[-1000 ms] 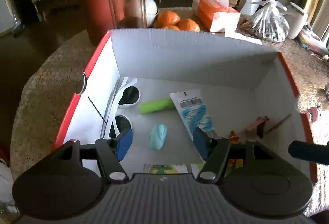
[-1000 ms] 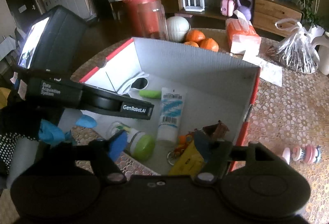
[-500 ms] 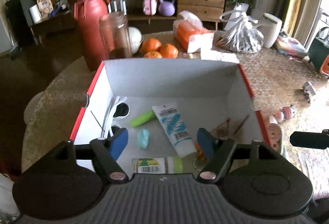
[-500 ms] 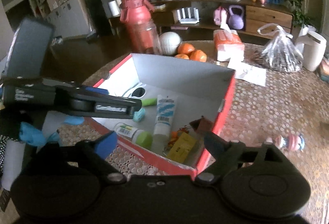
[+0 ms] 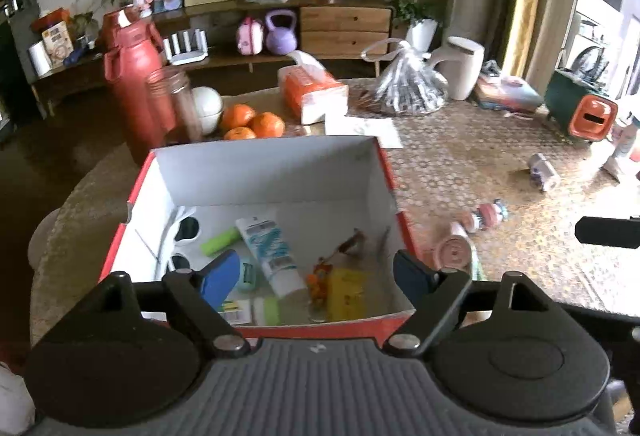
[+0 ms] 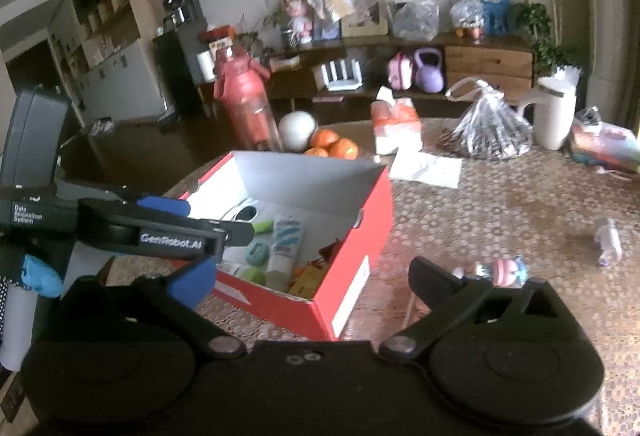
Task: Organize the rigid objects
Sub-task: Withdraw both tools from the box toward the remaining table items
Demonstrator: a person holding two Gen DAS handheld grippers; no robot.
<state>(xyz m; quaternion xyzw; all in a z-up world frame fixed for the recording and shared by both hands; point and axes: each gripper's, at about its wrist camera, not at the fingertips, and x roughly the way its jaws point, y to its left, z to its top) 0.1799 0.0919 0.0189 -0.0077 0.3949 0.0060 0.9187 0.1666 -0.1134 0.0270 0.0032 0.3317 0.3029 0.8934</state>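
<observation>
Both tongs have drawn back from the box [image 5: 264, 176] on the table [image 5: 480, 164] since a second ago; the left tongs [image 5: 316, 272] and right tongs [image 6: 312, 276] gape, released and empty. Inside lie sunglasses [image 5: 184, 236], a tube [image 5: 268, 248] and a yellow pack [image 5: 346, 294]. The small items by its right wall are too blurred to name.

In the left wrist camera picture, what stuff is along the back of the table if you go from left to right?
Red jug → white ball → oranges → orange tissue pack → clear plastic bag → white pitcher → green box with an orange front.
</observation>
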